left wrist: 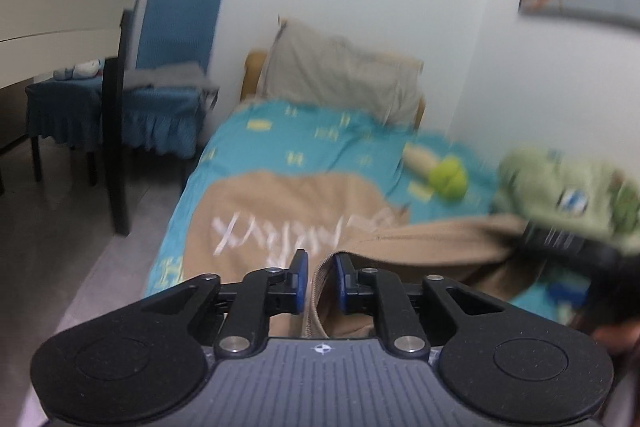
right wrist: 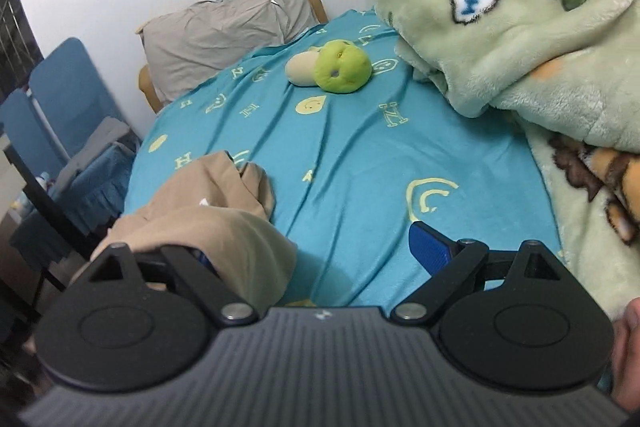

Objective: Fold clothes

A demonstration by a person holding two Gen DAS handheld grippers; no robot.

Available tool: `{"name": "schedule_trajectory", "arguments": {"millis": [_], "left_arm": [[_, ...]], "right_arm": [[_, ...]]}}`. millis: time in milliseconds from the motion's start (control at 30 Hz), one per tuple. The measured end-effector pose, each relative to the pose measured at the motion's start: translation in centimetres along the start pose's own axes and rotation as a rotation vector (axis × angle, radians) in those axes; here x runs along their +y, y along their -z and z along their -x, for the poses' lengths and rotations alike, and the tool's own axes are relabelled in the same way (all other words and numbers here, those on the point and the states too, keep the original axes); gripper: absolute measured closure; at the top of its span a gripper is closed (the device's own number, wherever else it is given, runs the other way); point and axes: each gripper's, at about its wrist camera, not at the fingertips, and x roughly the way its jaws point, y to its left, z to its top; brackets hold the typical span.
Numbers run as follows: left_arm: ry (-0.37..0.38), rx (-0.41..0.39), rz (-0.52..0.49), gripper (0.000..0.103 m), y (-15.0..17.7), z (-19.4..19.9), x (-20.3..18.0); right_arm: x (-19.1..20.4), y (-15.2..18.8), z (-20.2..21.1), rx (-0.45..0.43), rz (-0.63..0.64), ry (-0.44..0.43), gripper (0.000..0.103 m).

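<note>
Nearest the left wrist camera, the left gripper [left wrist: 321, 281] has its blue pads pinched on a ribbed edge of the tan garment [left wrist: 280, 211], the cloth standing up in the narrow gap between the two fingers. Beyond the fingertips, toward 12 o'clock, the rest of that garment lies spread on the teal bedsheet [left wrist: 320, 143] with white lettering facing up. At 3 o'clock a strip of the same tan cloth stretches across to a blurred dark shape, seemingly the other gripper, under a pale green fleece blanket [left wrist: 568, 195]. A green plush toy [left wrist: 448, 179] sits on the sheet at 1 o'clock, and a grey pillow [left wrist: 344, 79] leans at the head of the bed farther along 12 o'clock. At 10 o'clock a blue-covered chair [left wrist: 168, 67] stands beside a table with a dark leg [left wrist: 114, 147].

From the right wrist camera, the right gripper [right wrist: 312, 251] is spread wide: its right pad is bare over the sheet, while its left finger is buried under a bunched fold of the tan garment at 9 o'clock, so that pad is mostly hidden. Teal sheet fills the space ahead. The plush toy lies at 12 o'clock, well apart from the gripper, the pillow behind it. The fleece blanket is heaped from 1 to 3 o'clock, crowding the right side of the bed, and the blue chair shows at 10 o'clock.
</note>
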Motion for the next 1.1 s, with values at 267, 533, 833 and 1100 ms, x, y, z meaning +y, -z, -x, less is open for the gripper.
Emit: {"name": "schedule_trajectory", "arguments": {"millis": [267, 533, 833, 1100], "left_arm": [[-0.167, 0.259, -0.126, 0.052, 2.5, -4.1, -0.7], [-0.278, 0.002, 0.077, 0.040, 0.5, 0.3, 2.5], [-0.127, -0.482, 0.155, 0.078, -3.5, 9.2, 3.8], [-0.015, -0.439, 0.140, 0.093, -2.1, 7.3, 3.8]], "right_arm": [[-0.1, -0.6, 0.7, -0.090, -0.015, -0.035, 0.010], [0.1, -1.9, 0.9, -0.070, 0.003, -0.077, 0.010], [1.3, -5.9, 1.5, 0.144, 0.242, -0.282, 0.010], [-3.5, -4.3, -2.5, 0.515, 0.052, -0.407, 0.033]]}}
